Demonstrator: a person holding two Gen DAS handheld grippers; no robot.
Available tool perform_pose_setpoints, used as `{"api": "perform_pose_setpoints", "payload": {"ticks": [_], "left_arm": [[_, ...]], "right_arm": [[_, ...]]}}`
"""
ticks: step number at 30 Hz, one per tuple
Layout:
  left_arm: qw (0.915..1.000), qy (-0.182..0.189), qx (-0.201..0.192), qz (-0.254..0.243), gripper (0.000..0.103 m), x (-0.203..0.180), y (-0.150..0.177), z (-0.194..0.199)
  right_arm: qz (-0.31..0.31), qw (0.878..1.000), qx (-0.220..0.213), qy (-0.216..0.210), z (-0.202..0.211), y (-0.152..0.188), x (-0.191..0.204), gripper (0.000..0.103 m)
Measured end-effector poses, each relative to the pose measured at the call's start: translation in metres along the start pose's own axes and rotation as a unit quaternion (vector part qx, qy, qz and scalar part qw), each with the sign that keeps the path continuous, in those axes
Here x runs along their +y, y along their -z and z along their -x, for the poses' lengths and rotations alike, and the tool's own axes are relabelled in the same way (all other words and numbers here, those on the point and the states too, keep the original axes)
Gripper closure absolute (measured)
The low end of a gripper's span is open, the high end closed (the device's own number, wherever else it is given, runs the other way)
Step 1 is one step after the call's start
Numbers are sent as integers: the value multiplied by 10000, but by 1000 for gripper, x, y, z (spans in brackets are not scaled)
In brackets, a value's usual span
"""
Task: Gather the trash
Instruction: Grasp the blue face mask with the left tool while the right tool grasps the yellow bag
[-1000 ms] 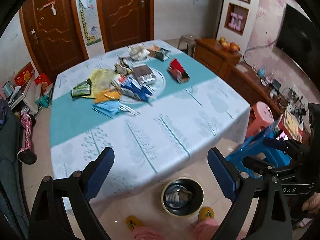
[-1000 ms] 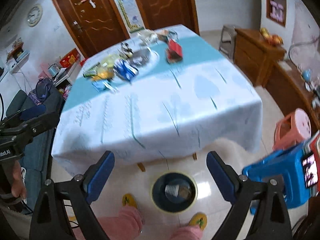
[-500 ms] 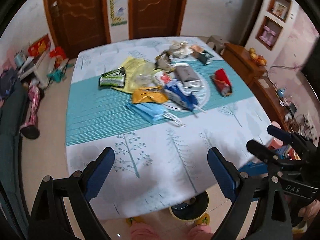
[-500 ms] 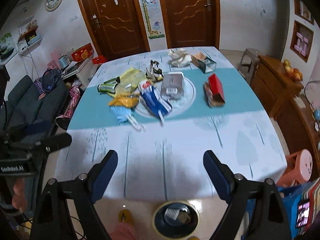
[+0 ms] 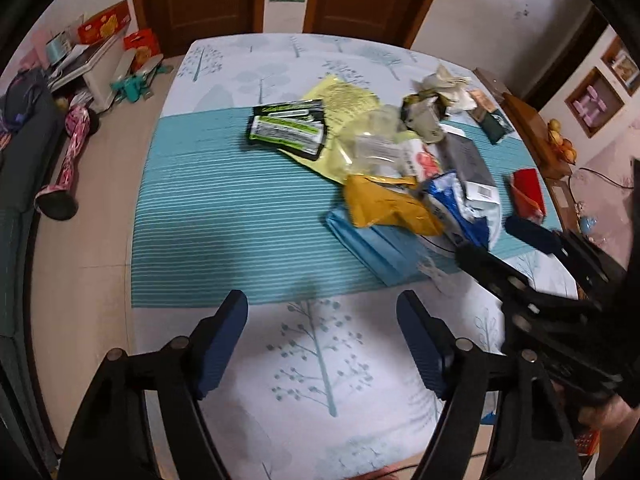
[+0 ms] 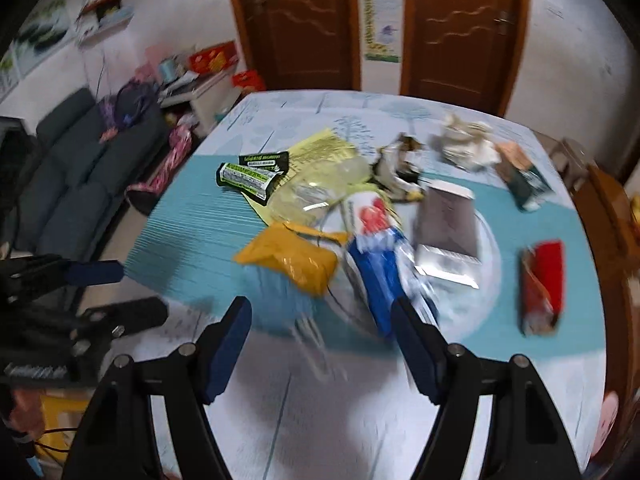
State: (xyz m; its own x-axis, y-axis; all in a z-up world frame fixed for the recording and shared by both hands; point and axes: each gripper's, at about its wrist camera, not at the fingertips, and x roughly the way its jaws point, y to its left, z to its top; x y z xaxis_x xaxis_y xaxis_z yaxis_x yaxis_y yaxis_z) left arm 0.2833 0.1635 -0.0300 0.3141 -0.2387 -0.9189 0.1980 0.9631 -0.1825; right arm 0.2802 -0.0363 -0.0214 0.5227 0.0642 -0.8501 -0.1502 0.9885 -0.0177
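Observation:
A pile of trash lies on the table's teal stripe: an orange packet (image 5: 390,206) (image 6: 292,258), a blue-and-white wrapper (image 5: 456,204) (image 6: 378,268), a light blue bag (image 5: 376,248), a black-and-green wrapper (image 5: 286,128) (image 6: 252,174), yellow paper (image 5: 344,100), a grey pouch (image 6: 448,228), a red box (image 6: 542,284) and crumpled paper (image 6: 466,144). My left gripper (image 5: 322,332) is open and empty above the near white cloth. My right gripper (image 6: 322,334) is open and empty, just short of the orange packet and blue wrapper. It also shows in the left wrist view (image 5: 500,248).
The table (image 5: 320,380) has a tree-print cloth. A dark sofa (image 6: 72,168) and floor clutter (image 5: 100,64) stand to the left. A wooden cabinet (image 5: 536,128) with fruit stands at the right. Brown doors (image 6: 452,28) are behind.
Both grippers have risen from floor level and moved forward over the table toward the trash pile. The bin on the floor has dropped out of view. Both stay open.

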Motion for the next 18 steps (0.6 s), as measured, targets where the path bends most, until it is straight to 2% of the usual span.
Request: {"api": "perform_pose_setpoints", "payload": {"ticks": [6,9,12,14,18], "left_arm": [[9997,54,184,120,27,16,-7,-19],[9994,96,243,211,27,23,-9,-26],[9990,137,293,298,27,29,-8,-31],[9989,155,306,324,27,31,-8,-32],[9988,183,312,335,28,32,-9,-34]], "right_arm": [[585,9977,353,31,-53,-23,15,32],[827,9946,634,-17,-73,-25,23,32],[1074,9918,686,-13,-82,-24,31,33],[1080,9909,795,-104,-87,-22,31,50],[796,9930,798,-356,-86,-22,22,61]]}}
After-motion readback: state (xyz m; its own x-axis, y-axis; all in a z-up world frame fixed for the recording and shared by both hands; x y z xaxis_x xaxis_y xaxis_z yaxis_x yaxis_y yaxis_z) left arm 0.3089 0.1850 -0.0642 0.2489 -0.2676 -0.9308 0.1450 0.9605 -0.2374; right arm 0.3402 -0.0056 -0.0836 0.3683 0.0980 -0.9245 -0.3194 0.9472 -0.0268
